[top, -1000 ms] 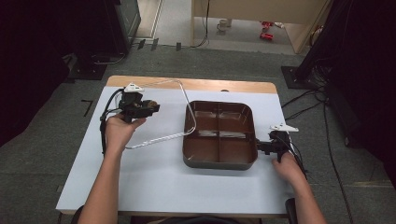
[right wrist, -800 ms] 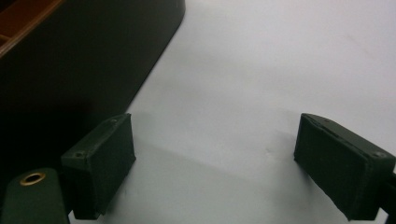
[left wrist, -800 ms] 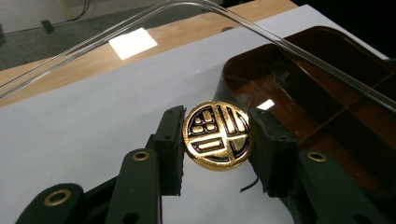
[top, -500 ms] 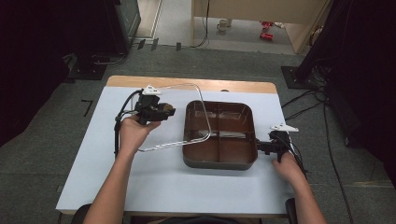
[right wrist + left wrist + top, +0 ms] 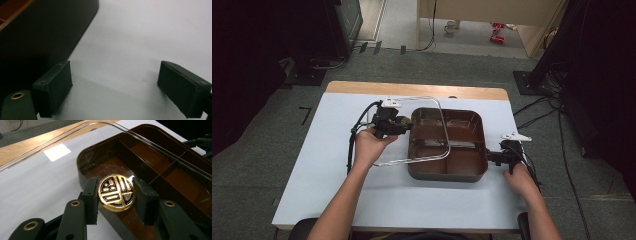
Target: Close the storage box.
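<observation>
Lid (image 5: 75, 152) knob (image 5: 117, 192) between left gripper (image 5: 117, 195) fingers (image 5: 90, 195)

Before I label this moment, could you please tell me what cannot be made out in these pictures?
- High view: the gold knob is too small to see in the left tongs.
- Left gripper view: the clear lid runs off the edges.
- Right gripper view: the brown tray is cut off and dark.

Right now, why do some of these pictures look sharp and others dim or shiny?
In the left gripper view, the gold knob between the jaws is sharp and gleams, and a bright patch of glare sits on the clear lid. In the right gripper view, the brown box is dark and soft, and shadows fall on the table. The high view is evenly lit but grainy.
</observation>
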Action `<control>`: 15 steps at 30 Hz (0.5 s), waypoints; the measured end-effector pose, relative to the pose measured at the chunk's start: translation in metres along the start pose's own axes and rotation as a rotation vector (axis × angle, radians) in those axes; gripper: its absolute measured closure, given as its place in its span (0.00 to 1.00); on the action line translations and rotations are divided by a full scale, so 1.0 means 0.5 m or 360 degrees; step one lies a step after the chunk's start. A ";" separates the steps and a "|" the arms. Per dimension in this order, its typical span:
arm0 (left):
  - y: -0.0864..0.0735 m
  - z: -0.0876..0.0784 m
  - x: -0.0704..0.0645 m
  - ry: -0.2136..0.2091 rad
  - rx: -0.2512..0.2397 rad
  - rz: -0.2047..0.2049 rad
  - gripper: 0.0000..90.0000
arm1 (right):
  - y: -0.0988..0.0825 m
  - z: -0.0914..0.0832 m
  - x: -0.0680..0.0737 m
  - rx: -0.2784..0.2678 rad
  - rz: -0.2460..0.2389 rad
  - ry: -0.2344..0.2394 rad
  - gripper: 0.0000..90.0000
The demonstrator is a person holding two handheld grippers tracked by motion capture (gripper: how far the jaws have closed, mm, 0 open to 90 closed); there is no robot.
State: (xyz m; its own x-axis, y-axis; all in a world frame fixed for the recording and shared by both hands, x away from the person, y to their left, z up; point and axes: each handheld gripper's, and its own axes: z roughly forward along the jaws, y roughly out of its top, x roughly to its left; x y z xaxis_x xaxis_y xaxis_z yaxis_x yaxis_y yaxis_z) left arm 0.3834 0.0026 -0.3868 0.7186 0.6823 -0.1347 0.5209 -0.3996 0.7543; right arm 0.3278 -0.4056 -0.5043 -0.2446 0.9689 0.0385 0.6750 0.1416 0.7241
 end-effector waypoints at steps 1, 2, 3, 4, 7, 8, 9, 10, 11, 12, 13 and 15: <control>0.000 0.004 -0.004 -0.0002 -0.0001 0.0003 0.66 | 0.000 0.000 0.000 0.0000 0.0000 0.0000 0.13; 0.001 0.008 -0.008 -0.0009 0.0003 0.0007 0.66 | 0.000 0.000 0.000 0.0000 0.0000 0.0000 0.13; 0.001 0.012 -0.012 -0.0009 0.0011 0.0011 0.66 | 0.000 0.000 0.000 0.0000 0.0001 0.0000 0.13; 0.002 0.016 -0.017 -0.0013 0.0015 0.0019 0.66 | 0.000 0.000 0.000 -0.0001 -0.0002 0.0000 0.13; 0.006 0.028 -0.029 -0.0032 0.0030 0.0040 0.66 | 0.000 0.000 0.000 0.0000 -0.0001 -0.0001 0.13; 0.007 0.032 -0.033 -0.0036 0.0035 0.0042 0.66 | 0.000 0.000 0.000 -0.0001 -0.0001 -0.0001 0.13; 0.009 0.037 -0.038 -0.0042 0.0037 0.0046 0.66 | 0.000 0.000 0.000 -0.0001 -0.0002 0.0000 0.13; 0.011 0.041 -0.043 -0.0047 0.0037 0.0049 0.66 | 0.000 0.000 0.000 -0.0001 -0.0002 0.0000 0.13; 0.013 0.046 -0.048 -0.0056 0.0032 0.0051 0.66 | 0.000 0.000 0.000 -0.0001 -0.0002 -0.0001 0.13; 0.015 0.051 -0.053 -0.0067 0.0032 0.0056 0.66 | 0.000 0.000 0.000 -0.0001 -0.0002 -0.0001 0.13; 0.017 0.057 -0.058 -0.0076 0.0027 0.0056 0.66 | 0.000 0.000 0.000 -0.0001 -0.0002 -0.0001 0.13; 0.020 0.069 -0.068 -0.0096 0.0025 0.0057 0.66 | 0.000 0.000 0.000 -0.0001 0.0000 0.0000 0.13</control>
State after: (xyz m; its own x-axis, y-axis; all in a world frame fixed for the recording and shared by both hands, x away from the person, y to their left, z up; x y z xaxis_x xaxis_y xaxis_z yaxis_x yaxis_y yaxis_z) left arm 0.3803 -0.0457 -0.3969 0.7630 0.6295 -0.1467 0.5013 -0.4330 0.7491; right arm 0.3278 -0.4056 -0.5043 -0.2445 0.9689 0.0382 0.6747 0.1417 0.7244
